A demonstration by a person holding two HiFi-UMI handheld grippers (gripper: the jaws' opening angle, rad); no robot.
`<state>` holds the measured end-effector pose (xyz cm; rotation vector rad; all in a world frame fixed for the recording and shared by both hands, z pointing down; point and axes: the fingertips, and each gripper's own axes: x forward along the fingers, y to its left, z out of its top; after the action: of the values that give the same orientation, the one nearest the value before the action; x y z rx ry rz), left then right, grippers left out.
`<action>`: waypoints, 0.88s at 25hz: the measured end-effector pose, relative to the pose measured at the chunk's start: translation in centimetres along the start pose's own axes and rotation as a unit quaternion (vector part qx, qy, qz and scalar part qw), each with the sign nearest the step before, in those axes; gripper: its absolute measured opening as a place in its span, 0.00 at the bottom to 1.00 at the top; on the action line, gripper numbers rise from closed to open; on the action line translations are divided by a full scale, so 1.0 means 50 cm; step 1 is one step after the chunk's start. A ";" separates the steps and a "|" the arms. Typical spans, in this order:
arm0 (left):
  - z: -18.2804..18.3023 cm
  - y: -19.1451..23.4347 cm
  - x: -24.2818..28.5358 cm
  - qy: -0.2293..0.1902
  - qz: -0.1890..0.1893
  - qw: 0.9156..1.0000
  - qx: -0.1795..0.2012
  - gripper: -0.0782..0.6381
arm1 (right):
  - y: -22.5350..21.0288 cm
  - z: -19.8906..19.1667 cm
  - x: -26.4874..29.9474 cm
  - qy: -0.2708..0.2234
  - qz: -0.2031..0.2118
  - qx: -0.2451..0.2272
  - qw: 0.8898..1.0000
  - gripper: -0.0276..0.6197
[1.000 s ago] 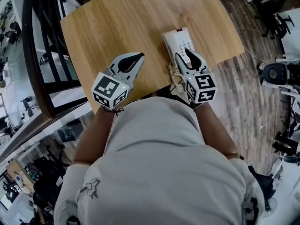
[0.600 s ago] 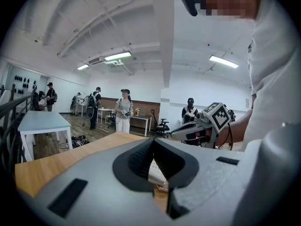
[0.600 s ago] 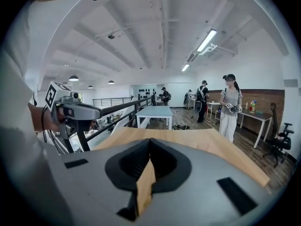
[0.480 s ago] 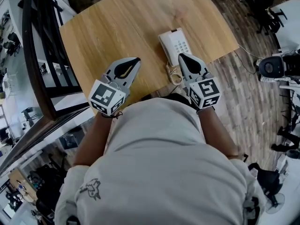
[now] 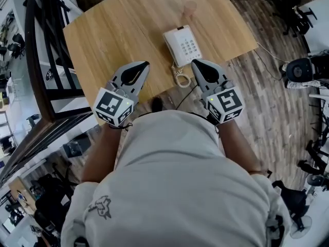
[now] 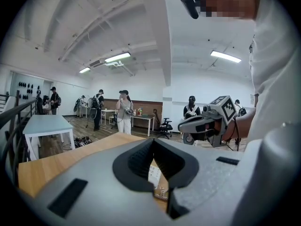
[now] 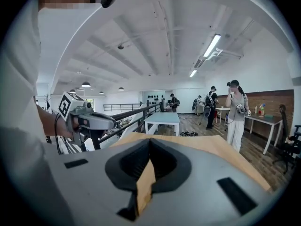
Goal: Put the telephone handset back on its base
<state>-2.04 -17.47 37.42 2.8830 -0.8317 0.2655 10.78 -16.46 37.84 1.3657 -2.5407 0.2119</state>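
The white telephone (image 5: 181,44) sits on the wooden worktop (image 5: 118,30) in the upper middle of the head view. Its handset (image 5: 172,41) lies along the left side of the base (image 5: 189,46), and the coiled cord (image 5: 180,77) trails off the near edge below it. The left hand-held gripper (image 5: 145,64) hangs at the lower left of the telephone, clear of it, with its jaw tips together and nothing between them. The right hand-held gripper (image 5: 194,62) sits just right of the cord, its jaws closed and empty as well. In the left gripper view, part of the telephone shows through the gap behind the closed tips.
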 end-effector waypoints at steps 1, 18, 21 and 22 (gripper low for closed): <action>0.003 -0.018 0.007 -0.001 0.004 1.000 0.000 0.12 | -0.005 -0.004 -0.019 -0.001 0.004 0.000 1.000 0.05; -0.016 -0.377 0.079 -0.002 0.056 0.998 -0.010 0.12 | -0.048 -0.093 -0.355 -0.014 0.085 -0.005 0.996 0.05; -0.026 -0.411 0.065 -0.001 0.072 0.997 -0.017 0.12 | -0.037 -0.106 -0.384 -0.015 0.103 -0.007 0.995 0.05; -0.029 -0.417 0.057 0.000 0.077 0.997 -0.018 0.12 | -0.031 -0.107 -0.389 -0.016 0.109 -0.007 0.994 0.05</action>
<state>11.38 -1.17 37.87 2.7897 -1.0497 0.2633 23.18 -0.45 37.44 1.0919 -2.7110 0.2129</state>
